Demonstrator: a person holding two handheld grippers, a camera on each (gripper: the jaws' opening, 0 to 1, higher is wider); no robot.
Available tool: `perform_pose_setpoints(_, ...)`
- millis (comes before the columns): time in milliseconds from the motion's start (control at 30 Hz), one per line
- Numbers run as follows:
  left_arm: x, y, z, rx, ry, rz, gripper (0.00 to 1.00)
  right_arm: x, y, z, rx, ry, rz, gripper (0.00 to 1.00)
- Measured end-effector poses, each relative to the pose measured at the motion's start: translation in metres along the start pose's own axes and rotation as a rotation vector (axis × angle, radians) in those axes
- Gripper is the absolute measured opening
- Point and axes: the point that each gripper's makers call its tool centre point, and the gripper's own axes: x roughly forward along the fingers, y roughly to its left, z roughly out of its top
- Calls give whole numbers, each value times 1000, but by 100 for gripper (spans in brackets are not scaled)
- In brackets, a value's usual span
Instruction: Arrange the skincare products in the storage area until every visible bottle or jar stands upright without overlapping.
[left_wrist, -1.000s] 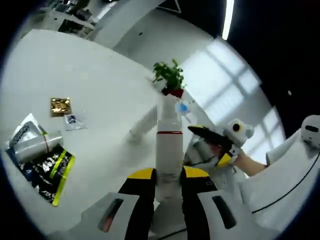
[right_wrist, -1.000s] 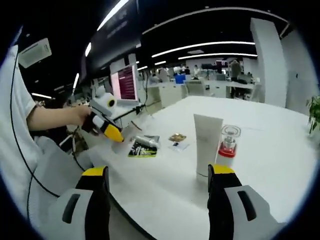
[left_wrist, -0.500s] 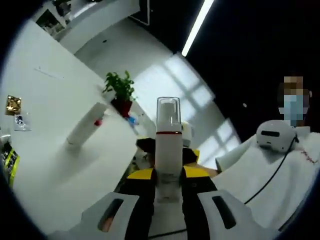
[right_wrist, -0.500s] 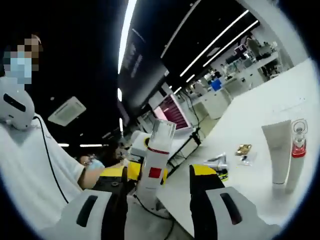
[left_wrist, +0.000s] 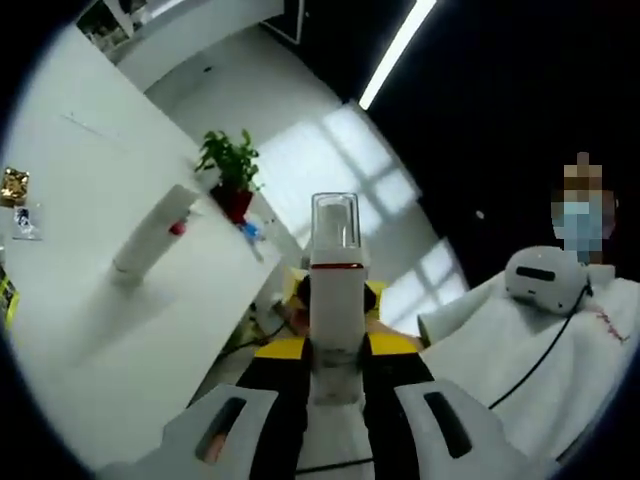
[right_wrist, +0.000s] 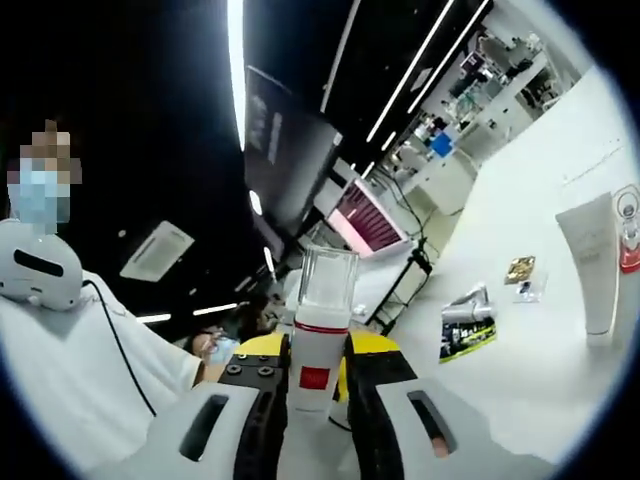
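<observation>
I hold the white pump bottle with a clear cap and red band (left_wrist: 335, 290) (right_wrist: 320, 335) between both my tools: my left gripper (left_wrist: 336, 352) clamps its base, my right gripper (right_wrist: 318, 372) closes around its body. At ten o'clock in the left gripper view, a white tube (left_wrist: 150, 235) stands on the white table (left_wrist: 70, 330).

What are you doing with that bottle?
A person is holding one white pump bottle with both grippers, up off the white table. The left gripper and the right gripper are each shut on it. On the table, a white tube already stands upright.
</observation>
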Motion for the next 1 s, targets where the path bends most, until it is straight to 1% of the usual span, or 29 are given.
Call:
perform_pose_setpoints(33, 0, 0, 0, -1, -1, 1, 23, 0, -1, 1, 6, -8, -5, 20)
perform_pose_setpoints(67, -1, 1, 2, 11, -7, 16, 23, -1, -2, 1, 35, -24, -21, 20)
perform_pose_setpoints(100, -2, 3, 4, 24, -13, 28, 21, -1, -3, 1, 18, -29, -25, 20)
perform_pose_setpoints(133, -4, 7, 7, 41, -29, 60, 20, -3, -10, 3, -4, -46, -80, 19)
perform_pose_setpoints(167, -7, 12, 9, 58, -38, 101, 20, -3, -13, 4, 1, -48, -103, 19)
perform_pose_setpoints(200, -9, 18, 14, 101, -60, 160, 21, -4, -19, 6, -20, -55, -154, 19)
perform_pose_setpoints(233, -10, 21, 16, 135, -63, 194, 22, -4, -20, 4, -39, -46, -171, 19)
perform_pose_setpoints(267, -11, 23, 16, 161, -49, 226, 22, -2, -21, 5, -58, -51, -189, 19)
perform_pose_setpoints(300, -10, 26, 16, 205, -32, 287, 23, -1, -24, 7, -83, -55, -236, 19)
perform_pose_setpoints(333, -9, 30, 17, 262, -18, 350, 23, 1, -27, 6, -118, -43, -280, 19)
perform_pose_setpoints(367, -10, 32, 18, 285, -18, 395, 22, -1, -32, 7, -173, -27, -331, 19)
perform_pose_setpoints(400, -10, 35, 18, 312, -5, 448, 22, 1, -33, 7, -192, -22, -364, 19)
perform_pose_setpoints(433, -12, 39, 22, 387, 0, 526, 23, 1, -34, 9, -200, -27, -379, 19)
perform_pose_setpoints(467, -14, 42, 25, 415, -3, 588, 23, -1, -40, 10, -238, -23, -447, 19)
perform_pose_setpoints(500, -16, 43, 28, 476, -7, 656, 23, -1, -41, 11, -262, -25, -471, 19)
perform_pose_setpoints(533, -16, 43, 29, 489, -10, 674, 24, -1, -43, 14, -295, -39, -497, 19)
perform_pose_setpoints(567, -19, 44, 33, 523, -25, 752, 25, -2, -44, 16, -291, -60, -516, 19)
perform_pose_setpoints(600, -19, 43, 34, 547, -29, 777, 24, -1, -43, 15, -271, -76, -519, 19)
perform_pose_setpoints(633, -21, 43, 36, 591, -28, 820, 24, 0, -43, 15, -266, -92, -520, 19)
perform_pose_setpoints(667, -22, 43, 36, 619, -22, 850, 24, 0, -43, 16, -253, -106, -523, 19)
perform_pose_setpoints(700, -23, 41, 37, 647, -11, 899, 24, 1, -43, 15, -252, -110, -532, 19)
perform_pose_setpoints(767, -23, 38, 38, 702, -2, 954, 26, 3, -42, 15, -263, -121, -538, 19)
perform_pose_setpoints(800, -22, 36, 40, 721, -10, 968, 28, 5, -42, 15, -263, -121, -538, 19)
perform_pose_setpoints(867, -24, 33, 44, 763, -29, 1025, 31, 9, -38, 16, -280, -123, -534, 19)
perform_pose_setpoints(900, -27, 34, 44, 780, -25, 1063, 31, 12, -36, 16, -286, -125, -536, 19)
perform_pose_setpoints(933, -29, 34, 45, 779, -26, 1077, 30, 13, -35, 15, -291, -123, -535, 19)
perform_pose_setpoints(967, -34, 35, 47, 798, -32, 1107, 29, 15, -34, 15, -298, -122, -536, 19)
perform_pose_setpoints(1000, -36, 35, 48, 813, -28, 1122, 28, 18, -32, 14, -304, -119, -532, 19)
